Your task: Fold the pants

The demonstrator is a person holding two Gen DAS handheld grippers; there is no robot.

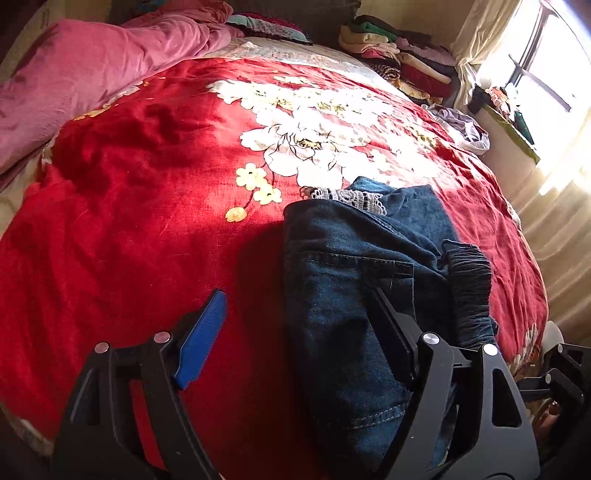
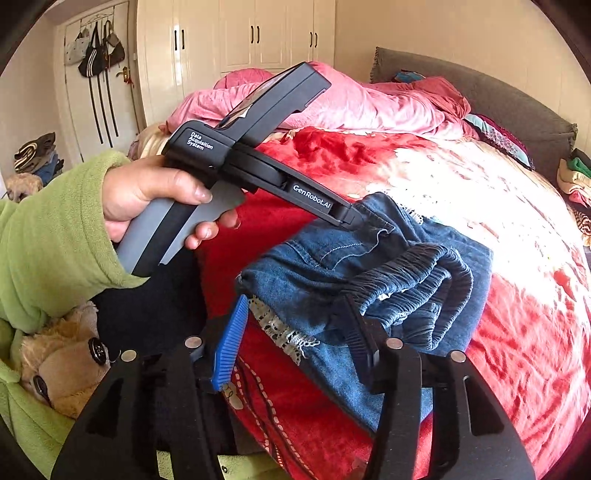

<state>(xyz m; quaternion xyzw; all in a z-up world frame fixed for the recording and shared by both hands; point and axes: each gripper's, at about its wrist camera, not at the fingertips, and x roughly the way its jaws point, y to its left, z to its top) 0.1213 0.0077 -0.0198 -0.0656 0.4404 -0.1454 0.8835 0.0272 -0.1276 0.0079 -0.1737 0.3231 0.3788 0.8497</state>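
The only holder of anything here is the bed itself: its red flowered blanket (image 1: 155,206) carries the jeans (image 1: 351,280), a rumpled pink duvet (image 1: 92,70) near the head, and a stack of folded clothes (image 1: 402,59) at the far corner by the window.

The right wrist view takes in what the other misses: the person's left hand (image 2: 147,195) in a green fleece sleeve (image 2: 48,236) gripping the left gripper's handle, white wardrobe doors (image 2: 258,33), bags hanging on a door (image 2: 96,55) and a plush toy (image 2: 62,362) low down. The left wrist view alone shows the bright window and curtain.

The jeans lie bunched in a thick folded bundle near the bed's front edge, dark blue denim with a back pocket uppermost, a black gathered elastic waistband (image 2: 417,273) curling out on one side and grey lace trim (image 1: 347,197) peeking at the hem.

The left gripper (image 1: 295,321) stands wide open, one finger over bare blanket, the other over the denim, pinching nothing. The right gripper (image 2: 295,332) is partly open around the bundle's edge, its pads not pressing.
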